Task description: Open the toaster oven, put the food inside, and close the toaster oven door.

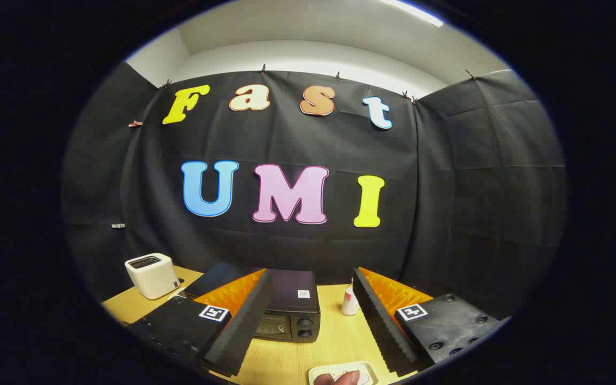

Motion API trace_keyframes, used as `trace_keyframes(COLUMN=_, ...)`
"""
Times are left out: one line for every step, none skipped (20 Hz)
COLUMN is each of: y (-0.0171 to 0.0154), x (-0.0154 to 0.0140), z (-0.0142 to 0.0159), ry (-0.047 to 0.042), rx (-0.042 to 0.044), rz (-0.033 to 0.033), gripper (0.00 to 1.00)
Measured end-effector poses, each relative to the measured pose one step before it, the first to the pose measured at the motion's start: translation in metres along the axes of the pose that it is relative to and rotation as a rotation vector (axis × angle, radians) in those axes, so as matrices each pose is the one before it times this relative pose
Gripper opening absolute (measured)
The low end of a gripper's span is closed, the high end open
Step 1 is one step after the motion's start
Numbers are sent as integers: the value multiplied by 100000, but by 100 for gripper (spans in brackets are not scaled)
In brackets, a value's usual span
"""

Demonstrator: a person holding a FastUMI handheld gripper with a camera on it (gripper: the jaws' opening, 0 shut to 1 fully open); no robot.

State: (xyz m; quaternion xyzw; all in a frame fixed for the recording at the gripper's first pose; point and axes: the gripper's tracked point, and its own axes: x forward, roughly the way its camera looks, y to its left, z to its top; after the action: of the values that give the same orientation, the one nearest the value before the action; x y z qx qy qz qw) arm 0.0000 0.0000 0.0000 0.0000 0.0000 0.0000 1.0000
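Ahead, the gripper hangs above a light wooden table with its two fingers spread wide and nothing held between them; each finger carries a small square black-and-white marker on its upper face. The toaster oven, a dark box with two round knobs down the right side of its front, stands toward the far edge of the table, partly behind the left finger and partly in the gap between the fingers, with its door shut. A small white sticker sits on its top, too small to read. Just right of the oven, close to the right finger, stands a small white cup with some reddish print that cannot be made out. At the near edge of the table, between the fingers, lies a pale plate with a pinkish-brown piece of food on it, only partly seen. Toward the far left corner stands a white toaster with a dark top, well apart from the oven, and a flat dark object lies between the two. Nothing stands between the open fingers and the oven's front.
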Motion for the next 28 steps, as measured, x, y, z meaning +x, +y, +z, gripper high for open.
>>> trace_keyframes(y=30, x=-13, z=35, ry=-237, rx=157, rz=298, gripper=98)
trace_keyframes(y=98, x=-89, z=88, ry=-254, rx=347, rz=202, gripper=98)
trace_keyframes(y=60, x=25, z=-66, ry=-4, rx=236, rz=-70, gripper=98)
trace_keyframes(y=127, x=-8, z=-47, ry=176, rx=93, rz=68, gripper=98)
trace_keyframes(y=-30, x=-39, z=-80, ry=-47, rx=-36, rz=71, gripper=98)
trace_keyframes(y=87, x=6, z=-39, ry=44, rx=-194, rz=204, gripper=98)
trace_keyframes(y=19, x=-77, z=-113, ry=80, rx=-134, rz=-34, gripper=98)
trace_keyframes(y=52, x=38, z=-25, ry=-18, rx=-42, rz=79, gripper=98)
trace_keyframes(y=71, x=41, z=11, ry=25, rx=4, rz=112, gripper=98)
trace_keyframes(y=113, x=-13, z=-39, ry=158, rx=-23, rz=189, gripper=98)
trace_keyframes(y=34, x=-27, z=41, ry=52, rx=-75, rz=52, gripper=98)
trace_keyframes(y=40, x=16, z=-13, ry=-16, rx=-38, rz=-17, gripper=98)
trace_keyframes(y=63, x=-35, z=-15, ry=-179, rx=0, rz=-10, gripper=98)
trace_keyframes(y=68, x=-30, z=43, ry=-282, rx=73, rz=158, gripper=98)
trace_keyframes(y=82, x=40, z=33, ry=-215, rx=44, rz=15, gripper=98)
trace_keyframes(y=43, x=19, z=32, ry=215, rx=21, rz=-28, gripper=98)
trace_keyframes(y=294, x=-44, z=-203, ry=290, rx=254, rz=121, gripper=98)
trace_keyframes(y=423, x=5, z=-256, ry=711, rx=656, rz=197, gripper=98)
trace_keyframes(y=894, x=-18, z=-276, ry=751, rx=1297, rz=1395, gripper=98)
trace_keyframes(y=1281, x=164, z=-191, ry=289, rx=1171, rz=1799, gripper=98)
trace_keyframes(y=1110, x=-5, z=-243, ry=-37, rx=81, rz=1804, gripper=99)
trace_keyframes(y=1181, x=325, z=-288, ry=-126, rx=-1219, rz=969, gripper=99)
trace_keyframes(y=890, x=444, z=-401, ry=-114, rx=-1490, rz=410, gripper=99)
trace_keyframes(y=1155, x=470, z=-370, ry=97, rx=-546, rz=840, gripper=99)
trace_keyframes(y=1132, x=511, z=-292, ry=121, rx=345, rz=552, gripper=99)
trace_keyframes(y=1202, x=776, z=-381, ry=631, rx=1197, rz=377, gripper=99)
trace_keyframes(y=946, x=648, z=-566, ry=804, rx=1492, rz=417, gripper=99)
trace_keyframes(y=1176, x=968, z=-730, ry=1040, rx=912, rz=89, gripper=99)
